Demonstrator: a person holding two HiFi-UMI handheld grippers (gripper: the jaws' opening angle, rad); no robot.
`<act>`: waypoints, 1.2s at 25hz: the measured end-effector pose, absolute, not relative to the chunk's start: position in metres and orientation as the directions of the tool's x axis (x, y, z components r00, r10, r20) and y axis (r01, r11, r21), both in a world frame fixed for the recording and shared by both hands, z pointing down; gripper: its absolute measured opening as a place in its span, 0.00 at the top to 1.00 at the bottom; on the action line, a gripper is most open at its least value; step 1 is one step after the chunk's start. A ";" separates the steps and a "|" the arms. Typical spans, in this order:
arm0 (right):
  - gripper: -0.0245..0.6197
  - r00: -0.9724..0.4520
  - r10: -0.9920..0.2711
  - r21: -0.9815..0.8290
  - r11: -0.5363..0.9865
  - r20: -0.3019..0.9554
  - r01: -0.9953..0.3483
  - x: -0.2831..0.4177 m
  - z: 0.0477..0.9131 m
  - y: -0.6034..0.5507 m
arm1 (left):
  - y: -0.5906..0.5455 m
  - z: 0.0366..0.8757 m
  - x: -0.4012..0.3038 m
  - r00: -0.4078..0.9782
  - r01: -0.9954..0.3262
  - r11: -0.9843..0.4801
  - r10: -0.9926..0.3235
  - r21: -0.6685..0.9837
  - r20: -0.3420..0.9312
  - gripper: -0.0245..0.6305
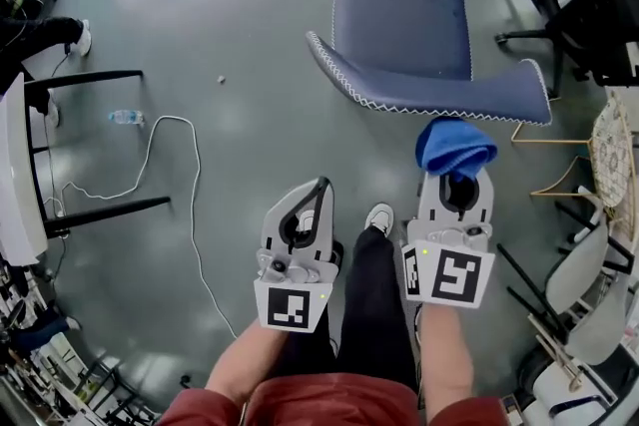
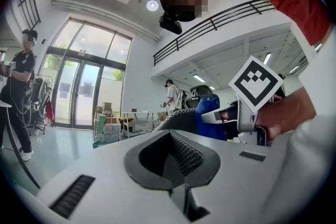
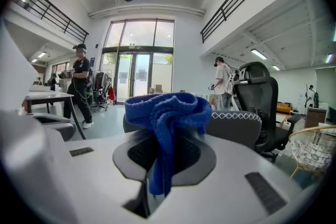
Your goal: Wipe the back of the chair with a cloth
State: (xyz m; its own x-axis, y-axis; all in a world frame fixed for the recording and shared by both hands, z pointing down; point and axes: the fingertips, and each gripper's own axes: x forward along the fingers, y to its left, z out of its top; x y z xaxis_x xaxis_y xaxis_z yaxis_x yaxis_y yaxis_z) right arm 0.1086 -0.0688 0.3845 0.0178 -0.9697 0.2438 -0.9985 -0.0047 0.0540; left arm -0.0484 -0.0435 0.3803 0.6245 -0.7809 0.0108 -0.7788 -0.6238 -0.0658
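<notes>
A: Up close, holding two grippers: right gripper (image 1: 456, 179) clamped on cloth (image 1: 454, 147), left gripper (image 1: 319, 187) pressed together on nothing.
B: Wiping yet?
A: Can't tell contact. Looks like the approach step: carrying cloth bunched above the jaws, just at the near rim of the back of chair (image 1: 409, 35).
B: Needs what next?
A: Probably pushing forward onto the back, then sweeping along the stitched rim. Could use the left to steady things.
B: Count?
A: Counting two grippers, one cloth, one blue chair in reach; spotting other chairs (image 1: 577, 276) off right.
</notes>
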 end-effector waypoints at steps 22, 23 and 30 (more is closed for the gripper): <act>0.87 -0.050 -0.919 -0.076 0.022 0.391 -0.997 0.120 0.520 -0.107 | -0.030 0.450 -0.046 0.544 -0.835 -0.550 -0.832 -0.031 0.108 0.94; 0.87 -0.049 -0.913 -0.083 0.017 0.405 -0.996 0.122 0.530 -0.110 | -0.029 0.453 -0.047 0.540 -0.837 -0.546 -0.834 -0.032 0.110 0.94; 0.87 -0.045 -0.866 -0.116 -0.016 0.498 -0.993 0.130 0.597 -0.132 | -0.027 0.473 -0.058 0.510 -0.853 -0.520 -0.848 -0.045 0.143 0.94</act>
State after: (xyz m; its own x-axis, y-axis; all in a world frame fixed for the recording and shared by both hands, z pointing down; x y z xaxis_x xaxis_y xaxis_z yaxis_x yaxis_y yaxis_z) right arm 0.1304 -0.1323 0.5971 -0.0446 -0.8661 0.4979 -0.9931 -0.0157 -0.1162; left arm -0.0579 -0.0269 0.4729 0.5100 -0.8483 0.1429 -0.8529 -0.5202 -0.0446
